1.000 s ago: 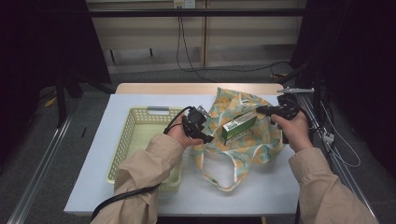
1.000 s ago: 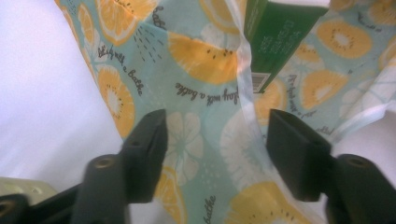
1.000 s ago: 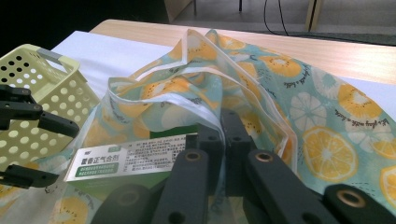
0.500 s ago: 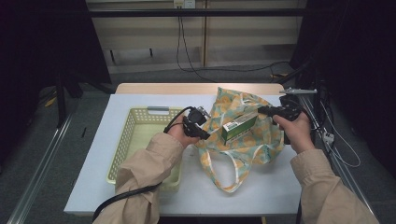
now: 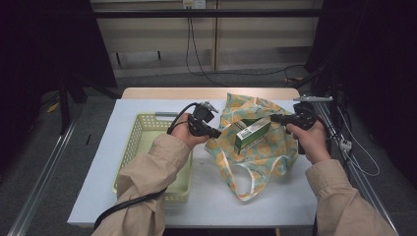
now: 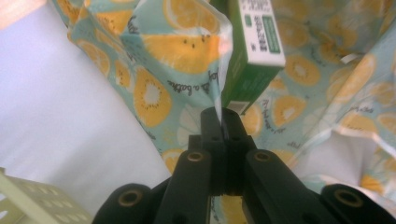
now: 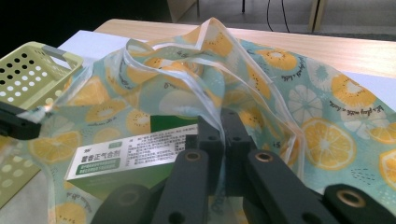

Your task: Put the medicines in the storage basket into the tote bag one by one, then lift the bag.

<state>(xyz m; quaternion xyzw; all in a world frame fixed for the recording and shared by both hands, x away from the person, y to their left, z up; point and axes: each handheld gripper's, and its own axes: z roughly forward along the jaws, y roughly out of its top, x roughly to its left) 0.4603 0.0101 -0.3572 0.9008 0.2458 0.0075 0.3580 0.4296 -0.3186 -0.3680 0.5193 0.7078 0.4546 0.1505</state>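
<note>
We look down on a white surface (image 5: 147,206) where a person in beige sleeves holds a gripper in each hand. Between the hands lies a fabric bag (image 5: 255,157) printed with orange and lemon slices on pale teal, its mouth pulled wide and its handle loops trailing toward the near edge. The left gripper (image 5: 216,133) is clamped shut on the bag's left rim; in the left gripper view we see its black jaws pressed together with the pale hem of the fabric (image 6: 219,88) pinched between them. The right gripper (image 5: 273,118) is likewise closed on the bag's opposite rim; in the right gripper view its jaws meet around the white-edged hem (image 7: 215,122). A green and white box (image 5: 252,133) with printed text rests inside the opened bag, tilted, lying between the two grippers and just beside the right one. A pale yellow perforated basket (image 5: 142,147) sits on the surface to the left of the bag, partly under the left forearm. A black cable (image 5: 128,207) trails from the left gripper along the sleeve toward the near edge
</note>
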